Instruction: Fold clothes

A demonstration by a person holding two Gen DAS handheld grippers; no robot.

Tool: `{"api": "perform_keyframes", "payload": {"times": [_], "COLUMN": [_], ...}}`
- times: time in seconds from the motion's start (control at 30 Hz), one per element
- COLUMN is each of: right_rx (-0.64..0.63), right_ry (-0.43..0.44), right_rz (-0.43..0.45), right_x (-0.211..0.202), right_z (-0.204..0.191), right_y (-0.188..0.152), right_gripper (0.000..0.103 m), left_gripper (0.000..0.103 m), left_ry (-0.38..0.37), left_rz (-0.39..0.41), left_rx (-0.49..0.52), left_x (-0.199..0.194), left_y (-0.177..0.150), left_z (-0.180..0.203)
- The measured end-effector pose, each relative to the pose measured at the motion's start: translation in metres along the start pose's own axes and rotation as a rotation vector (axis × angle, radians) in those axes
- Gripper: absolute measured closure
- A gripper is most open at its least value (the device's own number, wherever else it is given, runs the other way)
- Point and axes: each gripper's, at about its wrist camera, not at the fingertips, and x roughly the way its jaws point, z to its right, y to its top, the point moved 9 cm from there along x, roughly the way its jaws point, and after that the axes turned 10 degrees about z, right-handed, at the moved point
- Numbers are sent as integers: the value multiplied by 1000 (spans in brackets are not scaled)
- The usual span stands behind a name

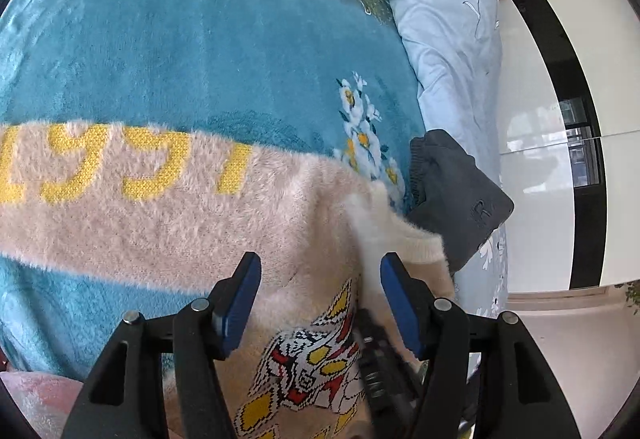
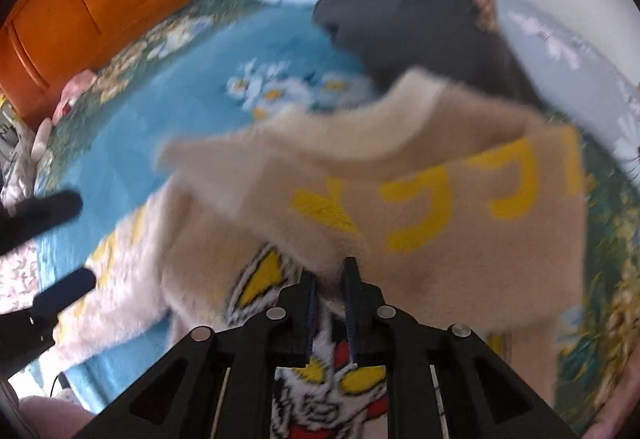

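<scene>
Your left gripper hovers with its jaws spread wide and empty; the fuzzy beige sweater lies directly beneath and ahead of them on the teal blanket covering the bed. Your right gripper has its jaws nearly closed, pinching a fold of the sweater, which lifts just beyond the tips. A dark grey garment sits further ahead, right of your left jaws.
</scene>
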Motion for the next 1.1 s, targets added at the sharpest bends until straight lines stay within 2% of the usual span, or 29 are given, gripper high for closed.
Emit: {"api": "perform_keyframes", "payload": {"times": [0.13, 0.17, 0.2, 0.27, 0.4, 0.6, 0.77, 0.9, 0.97, 1.03, 1.1], "right_rx": [10, 38, 79, 173, 335, 418, 441, 445, 423, 396, 378], "right_ry": [55, 90, 134, 218, 249, 236, 246, 295, 318, 333, 342], "right_rz": [-10, -22, -33, -40, 16, 73, 98, 87, 79, 72, 66], "right_x": [-3, -5, -8, -18, -48, -83, -102, -104, -105, -106, -107], "right_z": [5, 6, 6, 8, 26, 50, 54, 30, 13, -2, -10], "right_y": [-6, -5, -5, -5, -12, -21, -25, -22, -22, -22, -23], "right_gripper": [85, 80, 69, 55, 52, 51, 49, 49, 49, 49, 49], "left_gripper": [37, 37, 37, 37, 37, 37, 37, 38, 38, 38, 38], "left_ry": [-4, -6, -7, -10, -16, -25, 13, 23, -14, -10, 31], "left_rz": [-10, -5, 0, 9, 28, 56, 51, -86, -189, -293, -327], "left_rx": [-25, -36, -48, -71, -117, -186, -322, -373, -431, -415, -384], "left_x": [4, 1, -2, -9, -22, -41, -59, -49, -40, -32, -29], "left_y": [1, 4, 7, 13, 25, 43, 79, 51, 35, 23, 17], "left_z": [-3, -6, -8, -14, -25, -42, -108, -145, -152, -151, -153]}}
